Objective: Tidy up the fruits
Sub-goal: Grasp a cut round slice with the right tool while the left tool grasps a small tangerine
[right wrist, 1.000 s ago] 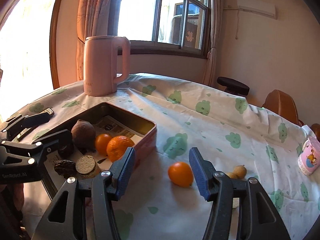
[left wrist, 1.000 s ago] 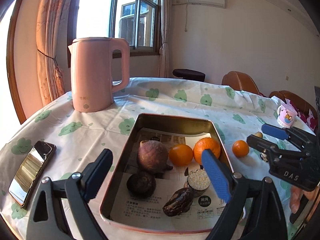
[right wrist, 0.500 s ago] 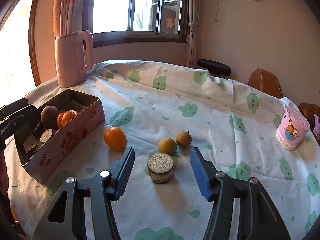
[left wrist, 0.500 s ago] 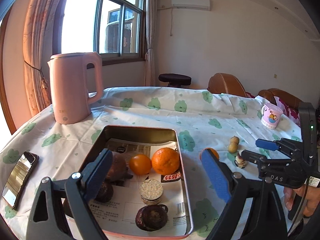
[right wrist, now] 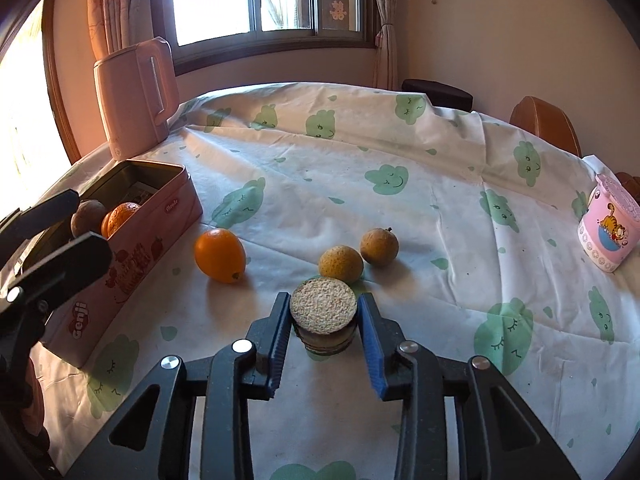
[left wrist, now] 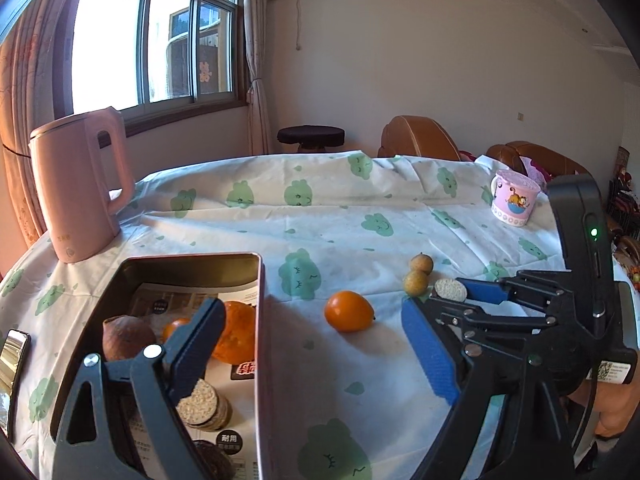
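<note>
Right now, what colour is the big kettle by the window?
Pink: the kettle shows best in the left wrist view.

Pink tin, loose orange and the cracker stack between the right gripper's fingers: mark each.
Pink tin [right wrist: 132, 252]: right wrist view, long side wall.
Loose orange [right wrist: 219, 255]: right wrist view, middle of skin.
Cracker stack [right wrist: 323, 304]: right wrist view, top face.

Left gripper [left wrist: 316, 344]: black triangulated frame, silver rivets, ribbed blue finger pads. Right gripper [right wrist: 325, 334]: same black frame and blue pads; housing carries a green indicator light and a white QR-code label.
</note>
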`<act>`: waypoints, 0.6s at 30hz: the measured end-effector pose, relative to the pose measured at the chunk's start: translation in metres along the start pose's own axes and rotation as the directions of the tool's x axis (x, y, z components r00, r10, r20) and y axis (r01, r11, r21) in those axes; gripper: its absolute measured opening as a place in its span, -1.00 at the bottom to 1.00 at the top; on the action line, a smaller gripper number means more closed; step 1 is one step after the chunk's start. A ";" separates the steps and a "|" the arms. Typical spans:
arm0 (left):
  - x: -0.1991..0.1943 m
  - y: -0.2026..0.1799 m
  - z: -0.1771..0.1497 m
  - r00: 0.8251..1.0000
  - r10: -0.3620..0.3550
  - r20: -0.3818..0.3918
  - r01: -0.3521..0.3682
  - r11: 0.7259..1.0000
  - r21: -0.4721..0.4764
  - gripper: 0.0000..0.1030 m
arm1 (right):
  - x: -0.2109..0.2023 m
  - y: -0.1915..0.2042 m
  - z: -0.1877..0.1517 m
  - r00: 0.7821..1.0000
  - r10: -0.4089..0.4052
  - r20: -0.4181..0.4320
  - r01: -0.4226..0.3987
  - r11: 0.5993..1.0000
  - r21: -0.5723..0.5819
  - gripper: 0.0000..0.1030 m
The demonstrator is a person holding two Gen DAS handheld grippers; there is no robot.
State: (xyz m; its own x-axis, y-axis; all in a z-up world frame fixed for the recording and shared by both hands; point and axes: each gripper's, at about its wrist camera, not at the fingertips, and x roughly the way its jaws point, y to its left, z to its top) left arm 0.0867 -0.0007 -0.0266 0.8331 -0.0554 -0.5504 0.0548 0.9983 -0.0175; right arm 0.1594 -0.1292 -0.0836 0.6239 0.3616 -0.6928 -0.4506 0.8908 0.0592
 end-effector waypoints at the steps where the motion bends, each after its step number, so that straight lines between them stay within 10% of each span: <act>1: 0.004 -0.004 0.001 1.000 -0.002 -0.010 0.002 1.000 0.012 0.69 | -0.004 -0.002 0.000 1.000 -0.017 0.019 0.017 1.000 0.007 -0.31; 8: 0.045 -0.033 0.012 0.992 -0.008 -0.124 0.019 0.996 0.084 0.31 | -0.014 -0.033 0.004 0.985 -0.142 0.094 0.135 0.988 0.080 -0.31; 18: 0.092 -0.047 0.005 0.960 0.095 -0.264 -0.053 0.986 0.161 0.01 | -0.013 -0.034 0.004 0.989 -0.114 0.096 0.107 0.991 0.078 -0.31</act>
State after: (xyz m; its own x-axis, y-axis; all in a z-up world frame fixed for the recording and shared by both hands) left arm 0.1636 -0.0529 -0.0723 0.6592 0.0459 -0.7506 0.0983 0.9843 0.1466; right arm 0.1696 -0.1632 -0.0736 0.7298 0.2822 -0.6227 -0.3297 0.9432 0.0410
